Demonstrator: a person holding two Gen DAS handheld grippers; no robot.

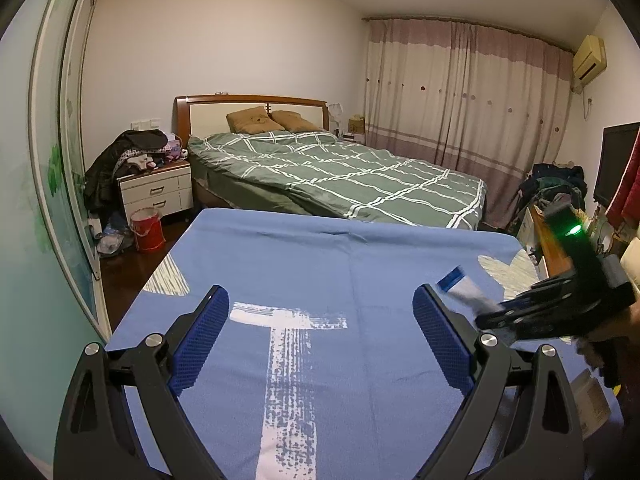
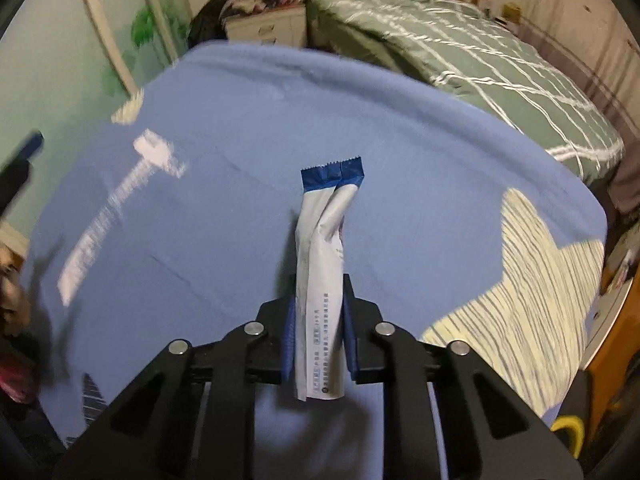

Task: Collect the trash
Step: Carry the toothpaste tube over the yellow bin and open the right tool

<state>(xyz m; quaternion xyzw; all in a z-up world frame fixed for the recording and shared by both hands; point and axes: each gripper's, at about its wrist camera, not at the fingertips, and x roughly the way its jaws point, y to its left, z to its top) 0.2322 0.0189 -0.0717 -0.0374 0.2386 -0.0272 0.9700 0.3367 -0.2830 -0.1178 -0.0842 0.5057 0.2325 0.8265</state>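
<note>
A long white wrapper with a blue torn end [image 2: 323,248] sticks up between the blue pads of my right gripper [image 2: 319,294], which is shut on its lower half above the blue cloth [image 2: 224,184]. In the left wrist view the same wrapper [image 1: 460,285] pokes out of the right gripper [image 1: 494,314], which comes in from the right edge. My left gripper [image 1: 320,304] stands wide open over the blue cloth [image 1: 320,248], with nothing between its fingers.
A red bucket [image 1: 147,229] stands on the dark floor by a white nightstand [image 1: 158,192] piled with clothes. Beyond the cloth lies a bed with a green checked cover [image 1: 340,176]. Clutter and a dark screen [image 1: 616,164] sit at the right.
</note>
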